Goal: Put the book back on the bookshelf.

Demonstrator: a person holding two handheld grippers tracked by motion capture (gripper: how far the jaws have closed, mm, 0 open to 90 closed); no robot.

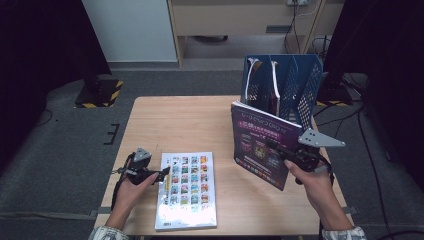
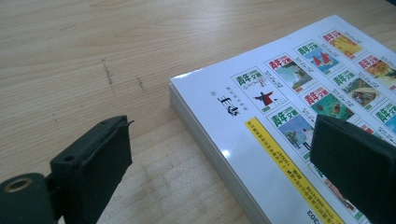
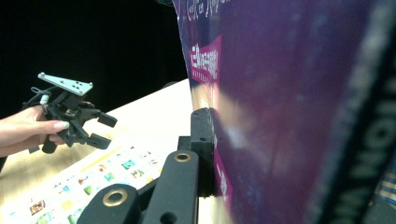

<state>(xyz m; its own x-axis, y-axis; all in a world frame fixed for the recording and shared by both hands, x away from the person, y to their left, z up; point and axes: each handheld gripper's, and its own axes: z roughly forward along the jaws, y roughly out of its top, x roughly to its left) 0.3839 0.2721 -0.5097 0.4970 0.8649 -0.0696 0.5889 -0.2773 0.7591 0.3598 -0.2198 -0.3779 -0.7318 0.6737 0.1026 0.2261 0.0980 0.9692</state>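
Pinching the purple magazine (image 1: pixel 262 145) upright, right tool (image 1: pixel 280 150) aims it at the blue rack (image 1: pixel 282 82) at twelve o'clock, left tool (image 1: pixel 162 174) spread.

I'm looking at a pale wooden bench (image 1: pixel 190 125) whose grain is carrying a couple of small dark scuffs. At its far right corner a blue perforated file rack (image 1: pixel 292 82) is standing upright, with white-edged items (image 1: pixel 272 80) sitting in its left slots. Beyond the bench, grey carpet (image 1: pixel 60 150) is covering the floor. A black stand base with yellow-and-black hazard stripes (image 1: pixel 100 94) is resting on it at the far left. Dark cables (image 1: pixel 367 145) are trailing across the carpet on the right. A light wooden cabinet (image 1: pixel 240 20) is standing against the back wall.
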